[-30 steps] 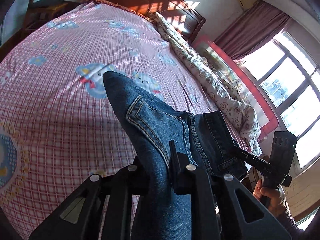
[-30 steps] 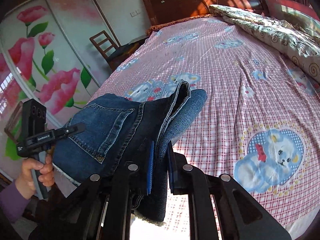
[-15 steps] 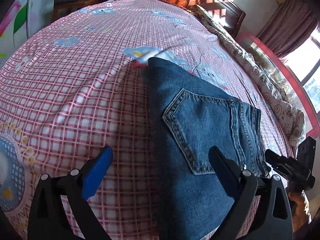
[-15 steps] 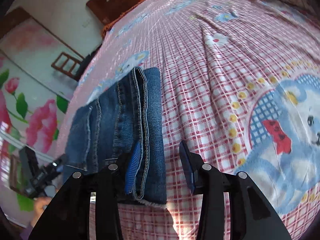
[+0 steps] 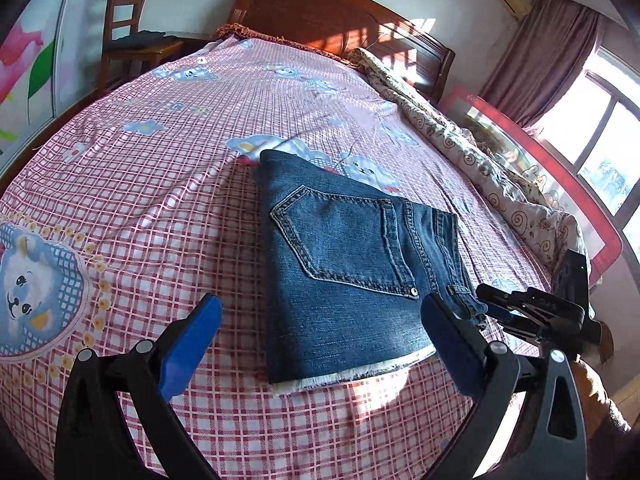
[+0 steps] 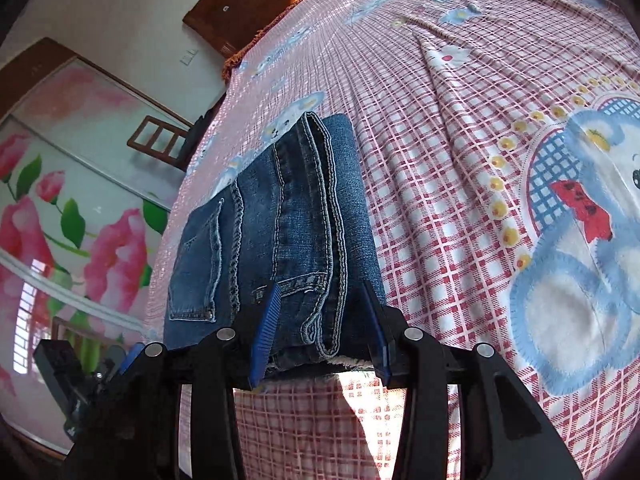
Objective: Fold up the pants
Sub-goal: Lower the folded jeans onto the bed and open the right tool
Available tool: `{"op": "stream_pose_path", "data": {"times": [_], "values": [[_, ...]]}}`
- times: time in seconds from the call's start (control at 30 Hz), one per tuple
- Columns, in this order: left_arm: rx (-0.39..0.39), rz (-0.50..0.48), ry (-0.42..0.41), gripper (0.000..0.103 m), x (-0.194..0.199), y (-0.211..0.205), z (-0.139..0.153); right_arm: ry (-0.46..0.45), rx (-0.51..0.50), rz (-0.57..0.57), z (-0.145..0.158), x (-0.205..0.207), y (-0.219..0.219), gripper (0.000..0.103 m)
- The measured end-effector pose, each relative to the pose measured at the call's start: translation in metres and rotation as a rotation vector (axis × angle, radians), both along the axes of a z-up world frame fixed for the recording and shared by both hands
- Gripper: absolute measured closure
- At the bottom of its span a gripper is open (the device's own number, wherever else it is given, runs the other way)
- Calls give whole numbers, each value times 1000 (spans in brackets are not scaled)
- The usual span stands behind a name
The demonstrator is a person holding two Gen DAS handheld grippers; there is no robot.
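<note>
Daylight floods in from the window (image 5: 608,148) at the right of the left wrist view, where the panes are blown out to near white. Sun patches glow orange on the wooden headboard (image 5: 340,20) and streak the bed (image 5: 160,184) in pale bands. The folded pants (image 5: 352,264) cast a soft shadow on the sheet along their near, frayed edge. In the right wrist view a bright sun patch lies on the bed (image 6: 460,208) just below the denim, between dark shadows. Both views are sharp in the middle, with heavy fisheye bending: the bed bulges, walls curve, and the corners fall to black vignette.
</note>
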State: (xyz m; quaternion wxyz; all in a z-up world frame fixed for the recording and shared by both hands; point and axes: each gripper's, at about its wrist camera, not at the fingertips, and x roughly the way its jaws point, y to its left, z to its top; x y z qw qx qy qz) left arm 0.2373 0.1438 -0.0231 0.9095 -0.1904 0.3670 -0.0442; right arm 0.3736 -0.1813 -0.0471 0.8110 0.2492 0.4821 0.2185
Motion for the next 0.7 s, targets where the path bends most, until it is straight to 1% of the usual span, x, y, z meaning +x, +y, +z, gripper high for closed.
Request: {"op": "stream_pose_path", "data": {"times": [0.03, 0.07, 0.1, 0.13, 0.17, 0.2, 0.27, 0.37, 0.43, 0.5, 0.57, 0.63, 0.7], "values": [[-5, -2, 2, 3, -1, -1, 1, 6, -17, 21, -1, 1, 2, 63], [-12, 0, 4, 3, -2, -2, 1, 1, -65, 41, 1, 2, 9, 63], [-17, 7, 9, 3, -2, -2, 1, -13, -102, 54, 3, 1, 16, 75], [-24, 11, 14, 3, -2, -1, 1, -21, -126, 69, 4, 2, 20, 79], [-33, 13, 15, 3, -3, 0, 1, -28, -155, 74, 6, 3, 23, 85], [-33, 16, 12, 3, -4, 0, 1, -40, -157, 80, 10, 4, 24, 87], [-14, 21, 2, 3, -5, 0, 4, -86, -183, 93, 23, -1, 28, 88], [6, 29, -12, 3, 2, -2, 8, -181, -244, 118, 45, -11, 34, 89], [12, 27, -16, 3, 9, -6, 11, -215, -272, 123, 52, -15, 35, 89], [36, 22, -21, 2, 18, -9, 13, -202, -284, 111, 49, -10, 28, 89], [61, 20, -12, 2, 25, -14, 13, -169, -295, 89, 37, -4, 20, 89], [68, 9, 3, 2, 33, -19, 10, -101, -257, 81, 13, -2, 10, 88], [103, 11, 63, 2, 44, -25, 1, -75, -194, 43, 2, -2, 2, 87]]}}
